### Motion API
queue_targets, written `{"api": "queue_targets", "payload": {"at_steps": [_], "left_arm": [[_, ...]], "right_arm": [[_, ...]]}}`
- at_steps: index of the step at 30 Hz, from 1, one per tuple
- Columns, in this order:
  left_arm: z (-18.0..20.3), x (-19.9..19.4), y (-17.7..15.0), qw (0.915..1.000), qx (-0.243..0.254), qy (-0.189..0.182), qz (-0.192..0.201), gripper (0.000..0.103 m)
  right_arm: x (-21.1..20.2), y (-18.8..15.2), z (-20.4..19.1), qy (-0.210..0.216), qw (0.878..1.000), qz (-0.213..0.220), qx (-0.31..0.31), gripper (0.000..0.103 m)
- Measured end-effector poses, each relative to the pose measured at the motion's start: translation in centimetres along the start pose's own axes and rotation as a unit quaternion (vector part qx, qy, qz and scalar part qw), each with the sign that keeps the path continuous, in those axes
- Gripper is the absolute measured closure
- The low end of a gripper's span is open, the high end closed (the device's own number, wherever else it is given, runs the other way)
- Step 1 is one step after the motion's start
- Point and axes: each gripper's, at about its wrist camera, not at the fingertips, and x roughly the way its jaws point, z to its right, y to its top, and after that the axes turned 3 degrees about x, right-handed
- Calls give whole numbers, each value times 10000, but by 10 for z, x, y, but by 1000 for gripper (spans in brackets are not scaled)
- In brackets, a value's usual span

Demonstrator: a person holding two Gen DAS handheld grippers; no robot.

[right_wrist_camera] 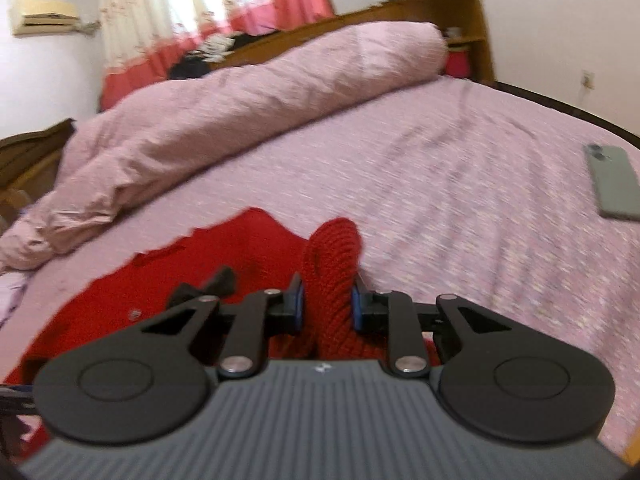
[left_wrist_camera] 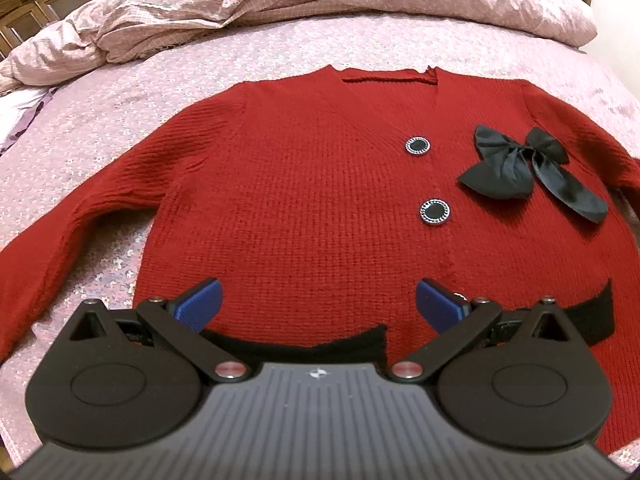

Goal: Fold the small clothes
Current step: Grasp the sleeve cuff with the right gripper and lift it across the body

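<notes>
Left wrist view
Garment: a red knitted cardigan (left_wrist_camera: 304,184) with black trim at the hem lies flat, front up, on the bed, neckline toward the far side.
Buttons: two round black buttons with silver rims (left_wrist_camera: 435,211) sit one below the other down the front opening.
Bow: a black fabric bow (left_wrist_camera: 516,166) rests on the cardigan's chest, to the right of the buttons.
Sleeve: the long red sleeve (left_wrist_camera: 60,248) on the left of the view slants down toward the near edge, lying on the sheet.
Bed: a pink floral bedsheet (left_wrist_camera: 100,120) covers it; a rumpled pink quilt (left_wrist_camera: 224,4) is heaped along the far side.
Left claw (left_wrist_camera: 318,304): spread wide, blue pads well apart, holding nothing, poised over the cardigan's lower hem.

Right wrist view (blurred)
Right claw (right_wrist_camera: 327,300): closed down on a bunched fold of the red knit (right_wrist_camera: 332,256), which stands up between the two blue pads.
Garment: the rest of the cardigan spreads to the left of the claw on the sheet.
Phone: a grey-green smartphone (right_wrist_camera: 614,182) lies face down on the sheet at the right, well apart from the cardigan.
Background: a wooden headboard (right_wrist_camera: 448,8) and pink-and-cream curtains (right_wrist_camera: 208,12).
</notes>
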Motion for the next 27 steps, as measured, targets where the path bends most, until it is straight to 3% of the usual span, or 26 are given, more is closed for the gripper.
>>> {"api": "queue_targets", "payload": {"at_steps": [12,20,27], "left_arm": [[-18,-5,5,9997,-184,95,152,0],[-35,-7,7,9991,-329,164,230,0],[-54,-5,9,9980,-520,239,249,0]], "right_arm": [[26,26,-75,1270,9915,-254,-99,78],[57,16,-139,1807,9812,-622,-251,78],[86,6,-177,2004,9751,-924,-236,78]]}}
